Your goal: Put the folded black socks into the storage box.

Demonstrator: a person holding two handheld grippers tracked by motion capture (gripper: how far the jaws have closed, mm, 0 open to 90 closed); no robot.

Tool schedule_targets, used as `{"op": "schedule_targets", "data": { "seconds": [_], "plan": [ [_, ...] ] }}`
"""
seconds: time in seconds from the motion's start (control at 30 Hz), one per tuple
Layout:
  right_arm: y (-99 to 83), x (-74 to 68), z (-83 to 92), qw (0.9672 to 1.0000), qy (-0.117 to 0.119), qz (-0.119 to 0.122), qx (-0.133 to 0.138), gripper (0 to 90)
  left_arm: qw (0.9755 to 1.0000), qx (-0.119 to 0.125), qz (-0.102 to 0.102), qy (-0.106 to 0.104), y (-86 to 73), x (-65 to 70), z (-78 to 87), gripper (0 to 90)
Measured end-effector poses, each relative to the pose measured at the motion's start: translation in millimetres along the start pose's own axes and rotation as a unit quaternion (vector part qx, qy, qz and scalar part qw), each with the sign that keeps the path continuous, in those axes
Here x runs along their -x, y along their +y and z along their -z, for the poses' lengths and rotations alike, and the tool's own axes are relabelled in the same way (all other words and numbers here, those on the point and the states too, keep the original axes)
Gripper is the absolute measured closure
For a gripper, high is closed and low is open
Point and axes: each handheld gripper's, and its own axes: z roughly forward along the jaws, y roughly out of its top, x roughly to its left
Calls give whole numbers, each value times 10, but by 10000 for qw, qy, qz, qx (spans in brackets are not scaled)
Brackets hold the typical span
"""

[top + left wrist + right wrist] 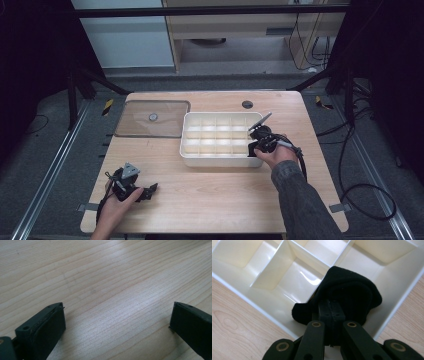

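Clenched right fingers [331,312] on a black cloth [352,295] over the tray's [220,159] corner compartment, presumably for stowing; left fingers [117,322] released, idle above the desk [105,277].

The high view looks forward and down from above the person's side, far enough back to take in the whole wooden tabletop [210,195], the floor rails either side and a cabinet beyond. The left gripper view sits very near the tabletop [105,290], looking low along the wood grain between two black jaws set wide apart; that bare patch belongs to the near-left part of the tabletop in the high view. The right gripper view looks steeply down at close range into a corner of the white compartment tray [274,272], the same tray [215,159] that stands mid-table in the high view.
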Motion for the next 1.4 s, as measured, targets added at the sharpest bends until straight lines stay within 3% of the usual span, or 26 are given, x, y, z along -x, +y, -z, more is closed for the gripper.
{"op": "schedule_targets", "data": {
  "seconds": [0.33,0.6,1.03,1.4],
  "plan": [
    [-44,42,238,9993,-142,12,341,900,10000,0,2,7,3,1,-3,0],
    [-96,120,490,9961,-136,-72,873,900,10000,19,31,14,7,6,-11,0],
    [-127,153,772,9857,-188,-108,1670,900,10000,14,26,14,9,6,-11,0],
    [-200,130,958,9775,-109,-105,2104,900,10000,12,6,-3,11,4,-14,0]
  ]
}}
